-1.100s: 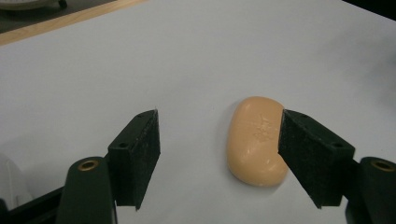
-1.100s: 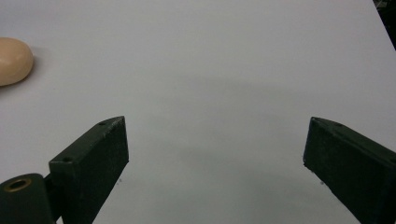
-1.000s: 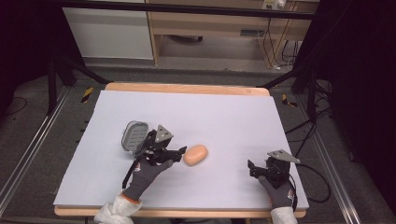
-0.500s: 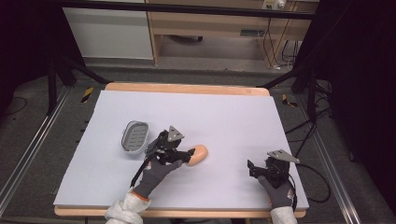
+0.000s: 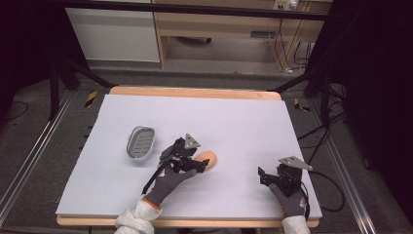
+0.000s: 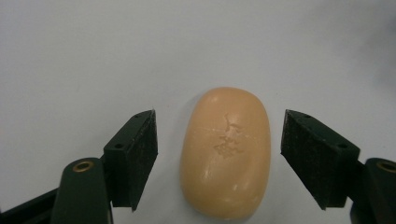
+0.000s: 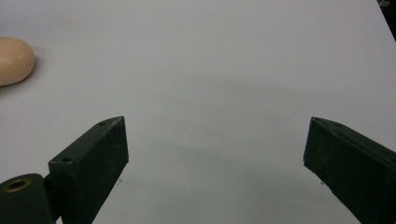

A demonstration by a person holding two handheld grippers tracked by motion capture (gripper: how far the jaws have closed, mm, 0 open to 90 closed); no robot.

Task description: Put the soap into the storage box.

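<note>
The left tongs point(image 6: 219, 154) stand released astride the soap point(image 6: 226, 151), its long axis running between the jaws; right tongs point(image 7: 215, 163) released, well apart.

My left gripper point(image 5: 197, 165) reaches the peach soap point(image 5: 206, 159) beside a grey dish point(image 5: 140, 143); my right gripper point(image 5: 263, 176) rests apart

Peach soap bar point(image 6: 226, 156), grey ribbed dish point(image 5: 140, 143), white table point(image 5: 243, 117).
</note>
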